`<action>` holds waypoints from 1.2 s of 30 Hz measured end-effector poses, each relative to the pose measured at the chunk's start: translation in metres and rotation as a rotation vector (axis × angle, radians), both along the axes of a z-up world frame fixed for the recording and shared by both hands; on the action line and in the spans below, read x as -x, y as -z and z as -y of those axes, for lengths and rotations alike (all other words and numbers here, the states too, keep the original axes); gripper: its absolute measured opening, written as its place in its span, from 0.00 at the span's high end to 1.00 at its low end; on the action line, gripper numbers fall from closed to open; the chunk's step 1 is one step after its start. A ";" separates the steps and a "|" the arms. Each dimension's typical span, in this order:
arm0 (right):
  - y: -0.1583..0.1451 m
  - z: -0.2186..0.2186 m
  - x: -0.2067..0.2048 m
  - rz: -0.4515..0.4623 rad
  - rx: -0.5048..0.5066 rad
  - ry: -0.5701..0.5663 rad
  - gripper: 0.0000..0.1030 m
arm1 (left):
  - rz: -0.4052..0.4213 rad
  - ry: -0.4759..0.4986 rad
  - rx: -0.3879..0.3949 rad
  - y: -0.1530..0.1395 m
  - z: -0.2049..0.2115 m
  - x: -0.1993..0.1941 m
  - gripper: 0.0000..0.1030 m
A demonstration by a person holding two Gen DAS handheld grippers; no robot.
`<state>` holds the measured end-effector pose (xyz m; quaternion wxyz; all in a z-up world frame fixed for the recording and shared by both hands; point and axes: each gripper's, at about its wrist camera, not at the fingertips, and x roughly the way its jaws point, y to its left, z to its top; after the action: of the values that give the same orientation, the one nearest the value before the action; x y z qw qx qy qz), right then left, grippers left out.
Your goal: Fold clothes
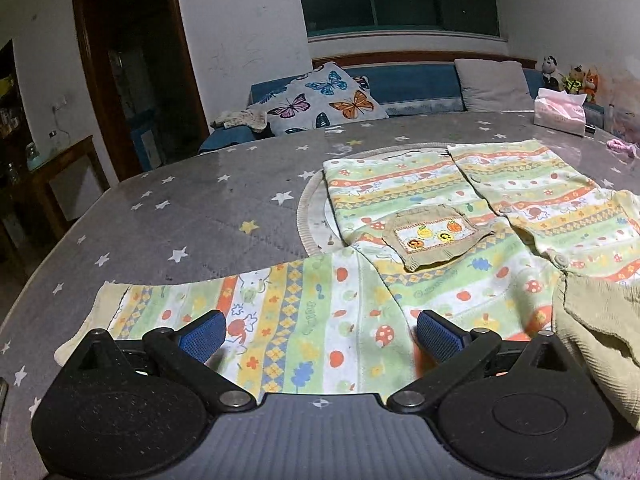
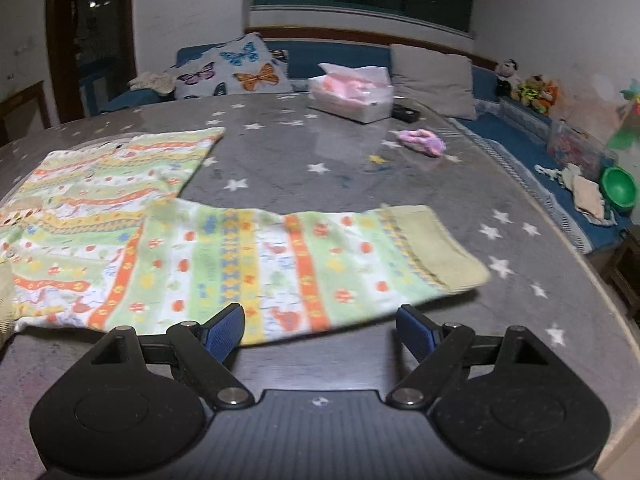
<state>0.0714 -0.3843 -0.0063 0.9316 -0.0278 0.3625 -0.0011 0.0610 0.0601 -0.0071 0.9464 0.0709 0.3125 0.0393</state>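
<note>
A child's patterned jacket (image 1: 420,208) with green, yellow and orange stripes lies open and flat on the grey star-print table (image 1: 180,216). It has a tan chest pocket (image 1: 434,236) and a tan collar (image 1: 596,320). Its left sleeve (image 1: 248,320) stretches out sideways; my left gripper (image 1: 320,338) is open just above it, blue pads either side. In the right wrist view the right sleeve (image 2: 304,260) with its tan cuff (image 2: 436,244) stretches right. My right gripper (image 2: 320,330) is open at the sleeve's near edge, holding nothing.
A pink tissue box (image 2: 352,96) and a purple hair scrunchie (image 2: 424,142) lie on the far part of the table (image 2: 520,240). Behind are a blue sofa with a butterfly cushion (image 1: 320,98), a grey cushion and plush toys. A round mat (image 1: 316,208) lies under the jacket.
</note>
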 end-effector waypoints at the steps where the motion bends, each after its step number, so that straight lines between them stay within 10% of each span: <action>1: -0.001 0.003 0.000 0.006 0.003 0.010 0.18 | 0.000 -0.005 0.000 0.000 -0.001 0.001 0.00; 36: 0.010 0.033 -0.084 0.032 0.018 0.101 0.29 | 0.010 -0.029 0.009 -0.015 0.009 -0.001 0.00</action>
<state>0.1549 -0.4172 -0.0159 0.9357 -0.0177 0.3486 -0.0518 0.0617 0.0511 0.0081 0.9477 0.0620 0.3089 0.0519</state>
